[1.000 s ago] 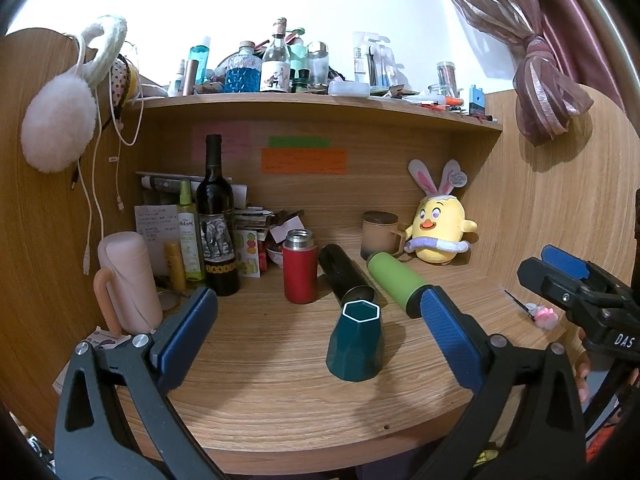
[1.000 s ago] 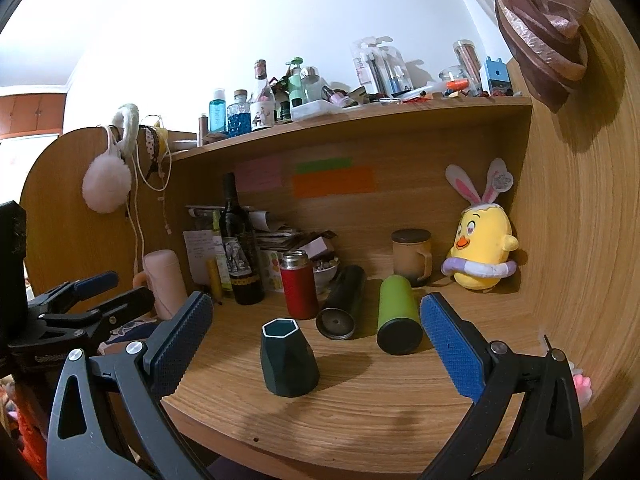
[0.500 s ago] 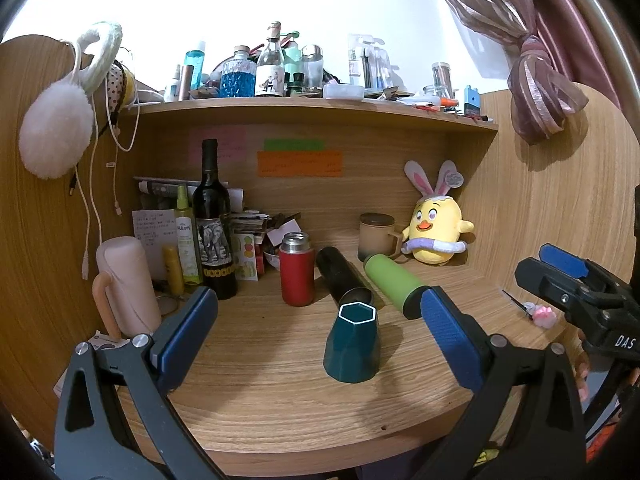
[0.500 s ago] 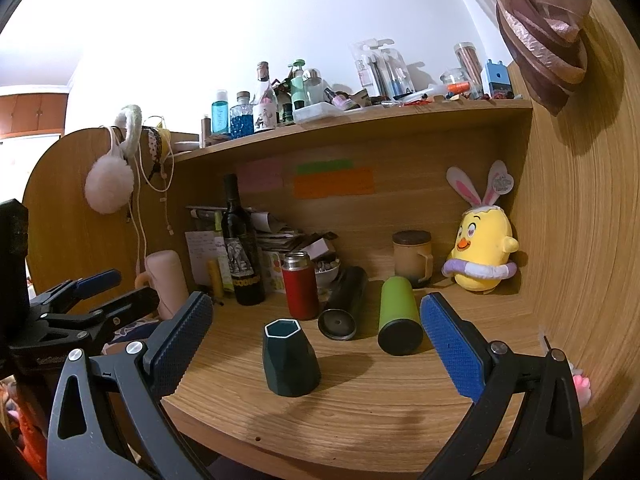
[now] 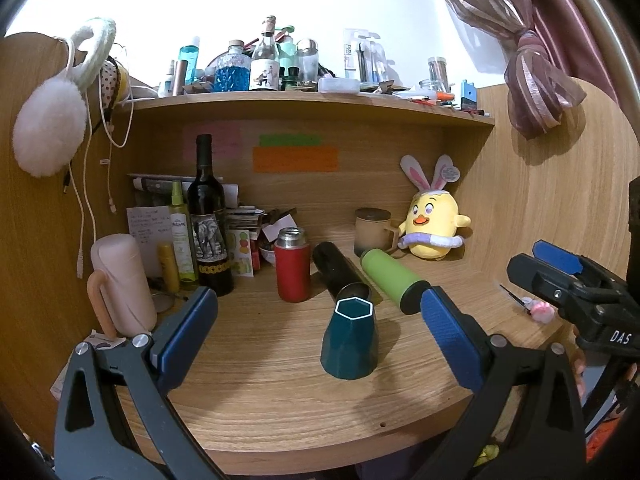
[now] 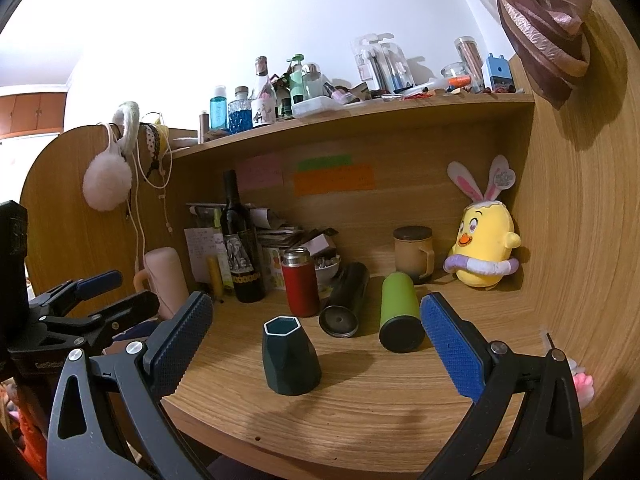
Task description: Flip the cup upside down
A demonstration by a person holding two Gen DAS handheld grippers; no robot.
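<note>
Red thermos upright on surface; black flask and green flask lying beside it. Wine bottle, pink jug left. Lidded mug beside yellow chick plush at back.

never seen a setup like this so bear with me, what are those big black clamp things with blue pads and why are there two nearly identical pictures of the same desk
Those clamps are handheld grippers. A person holds one in each hand, and each carries a wide-angle camera looking forward along its two fingers, hence two similar pictures. One picture is from the left gripper, the other from the right gripper. Each also catches the other gripper at its edge.

Both grippers are open and hold nothing.

On the wooden desk stands a dark teal faceted cup, opening up, the thing to be flipped. Behind it are an upright red flask, a black bottle and a green bottle lying on their sides, a lidded mug, a wine bottle and a yellow chick plush.
</note>
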